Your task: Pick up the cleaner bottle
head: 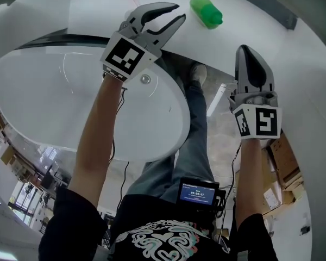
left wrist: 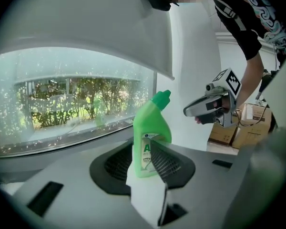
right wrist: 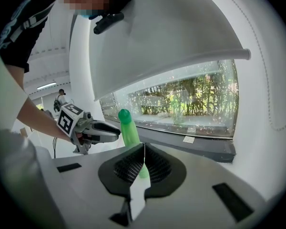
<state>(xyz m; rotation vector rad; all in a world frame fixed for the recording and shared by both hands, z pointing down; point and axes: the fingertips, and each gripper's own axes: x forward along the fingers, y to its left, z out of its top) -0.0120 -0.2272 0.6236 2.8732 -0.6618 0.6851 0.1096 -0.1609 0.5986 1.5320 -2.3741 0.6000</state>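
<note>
Head view: my left tongs (head: pixel 177 12) point toward the green plastic cleaner bottle with a bent-neck cap (head: pixel 206 11). The bottle lies ahead of and to the right of their tips, clearly apart from them, on the white counter (head: pixel 277 26). Their jaws stand narrowly apart with nothing between them. My right tongs (head: pixel 245 50) hang lower and to the right, well apart from the bottle, jaws together and empty. Left gripper view: the bottle (left wrist: pixel 150 128) stands upright on the counter, framed in the slim gap between my two jaws, with its label facing me. It is beyond the tips and neither pad touches it. The right tongs (left wrist: pixel 202 109) show to the right of the bottle. Right gripper view: my jaws meet along a thin seam. The bottle (right wrist: pixel 127 125) rises just left of that seam, some way ahead, with the left tongs (right wrist: pixel 109 130) close beside its neck. Step in hand, as I judge it: the approach, with the grasp not yet made. The next move calls for spreading the left jaws wider than the bottle's body, carrying them forward until they straddle it, closing firmly, and only then lifting.
</note>
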